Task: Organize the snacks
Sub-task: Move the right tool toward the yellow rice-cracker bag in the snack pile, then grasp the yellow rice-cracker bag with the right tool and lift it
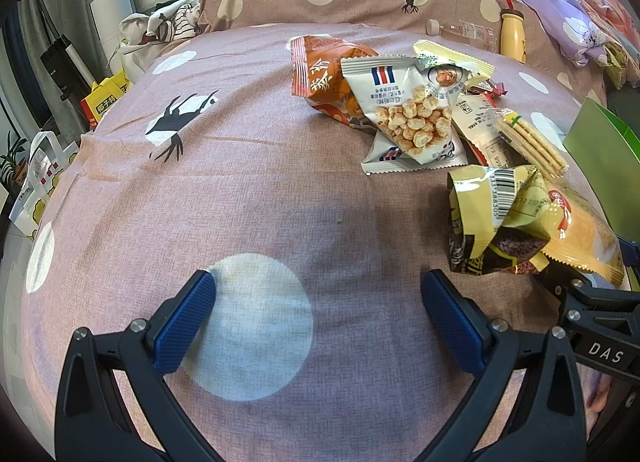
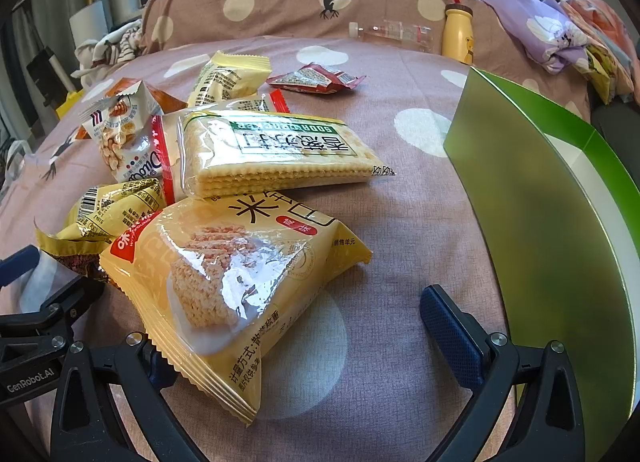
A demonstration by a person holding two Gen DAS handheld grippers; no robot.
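The left hand-held gripper (image 1: 318, 318) hangs over the bed (image 1: 240, 189) with its two blue fingers (image 1: 184, 322) spread wide. Nothing is between them, only a big white dot on the pink bed cover.

The snacks sit in a pile ahead of it and off to its right. A white bag of puffed balls (image 1: 412, 113) lies on top, with an orange bag (image 1: 320, 69) just behind it on the left. A clear pack of thin crackers (image 1: 532, 141) lies further right. Closest on the right is a crumpled yellow and black wrapper (image 1: 496, 217).

The right hand-held gripper (image 2: 304, 338) is wide open too. A big yellow bag of rice crackers (image 2: 224, 282) lies across its left finger and hides the tip. The right finger (image 2: 452, 338) is out in the open and is not touching the bag, so the bag is not squeezed. Just behind that bag is a flat pack of soda crackers (image 2: 280, 153). Further ahead are a pale yellow packet (image 2: 228, 77) and a small red packet (image 2: 316, 77). A green box (image 2: 540, 229) stands close on the right of this gripper.

Far ahead, by the pillow (image 2: 300, 1), stand a yellow bottle (image 2: 458, 33) and a clear bottle (image 2: 392, 33) lying down.
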